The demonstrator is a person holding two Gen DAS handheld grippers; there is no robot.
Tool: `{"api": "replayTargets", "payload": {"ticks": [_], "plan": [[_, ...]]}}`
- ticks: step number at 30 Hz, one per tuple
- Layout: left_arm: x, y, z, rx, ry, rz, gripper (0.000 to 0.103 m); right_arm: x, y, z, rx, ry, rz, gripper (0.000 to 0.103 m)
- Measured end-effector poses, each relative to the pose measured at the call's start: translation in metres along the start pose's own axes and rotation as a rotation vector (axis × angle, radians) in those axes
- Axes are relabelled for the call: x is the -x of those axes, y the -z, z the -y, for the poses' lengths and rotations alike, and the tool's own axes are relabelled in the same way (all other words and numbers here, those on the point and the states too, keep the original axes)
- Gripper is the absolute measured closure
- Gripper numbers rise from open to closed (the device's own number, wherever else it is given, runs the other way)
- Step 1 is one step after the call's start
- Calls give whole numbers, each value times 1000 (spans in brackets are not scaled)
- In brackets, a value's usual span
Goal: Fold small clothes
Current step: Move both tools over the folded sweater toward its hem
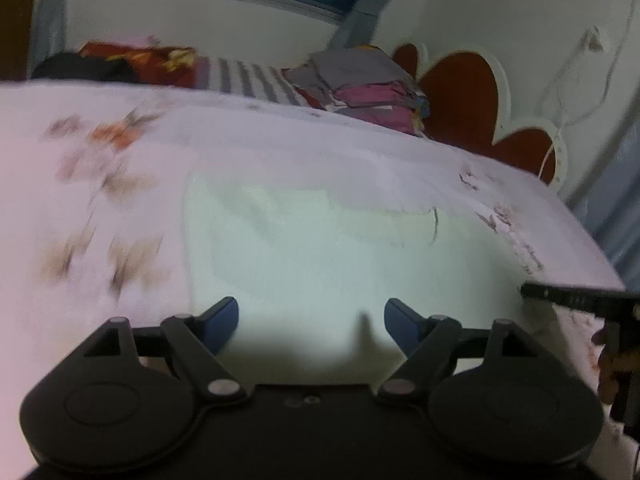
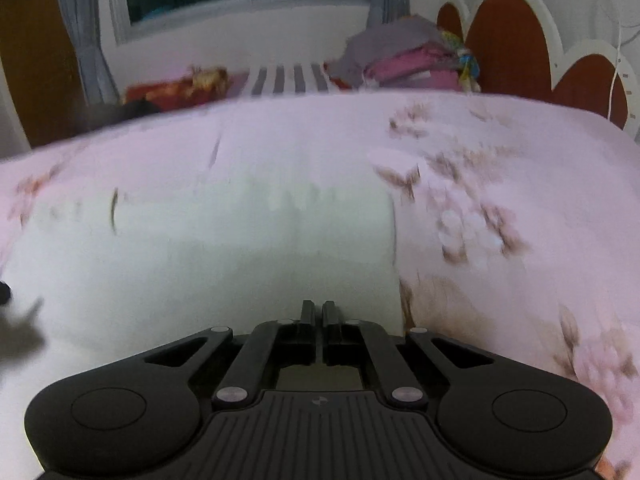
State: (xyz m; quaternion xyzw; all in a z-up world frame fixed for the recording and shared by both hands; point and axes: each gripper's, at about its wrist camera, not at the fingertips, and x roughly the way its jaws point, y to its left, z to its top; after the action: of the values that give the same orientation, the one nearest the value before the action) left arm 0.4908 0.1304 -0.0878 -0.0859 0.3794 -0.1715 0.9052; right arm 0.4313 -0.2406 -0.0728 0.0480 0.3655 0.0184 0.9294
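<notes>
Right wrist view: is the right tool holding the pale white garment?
No: the right tool is shut with nothing between its fingers, above the pale white garment.

You can't make out the flower print on the pink bedsheet: motion blur smears it in both wrist views, and the white garment shows no clear edges or seams, with its near hem hidden behind the left gripper. The right gripper hides the cloth's near edge in its own view, so you cannot tell whether fabric is pinched there. The stack of folded clothes is too blurred to count, and a dark gripper part is cut off at the right edge.
</notes>
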Motion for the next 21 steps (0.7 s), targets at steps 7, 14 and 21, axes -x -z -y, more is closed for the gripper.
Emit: {"api": "replayTargets", "payload": {"ticks": [7, 14, 21], "plan": [[-57, -37, -36, 24, -19, -8, 24, -43, -20, 16, 22, 117, -29, 103], [-49, -49, -19, -45, -23, 47, 22, -23, -37, 16, -79, 68, 31, 103], [-73, -55, 0, -81, -103, -20, 21, -54, -54, -86, 65, -98, -22, 103]]}}
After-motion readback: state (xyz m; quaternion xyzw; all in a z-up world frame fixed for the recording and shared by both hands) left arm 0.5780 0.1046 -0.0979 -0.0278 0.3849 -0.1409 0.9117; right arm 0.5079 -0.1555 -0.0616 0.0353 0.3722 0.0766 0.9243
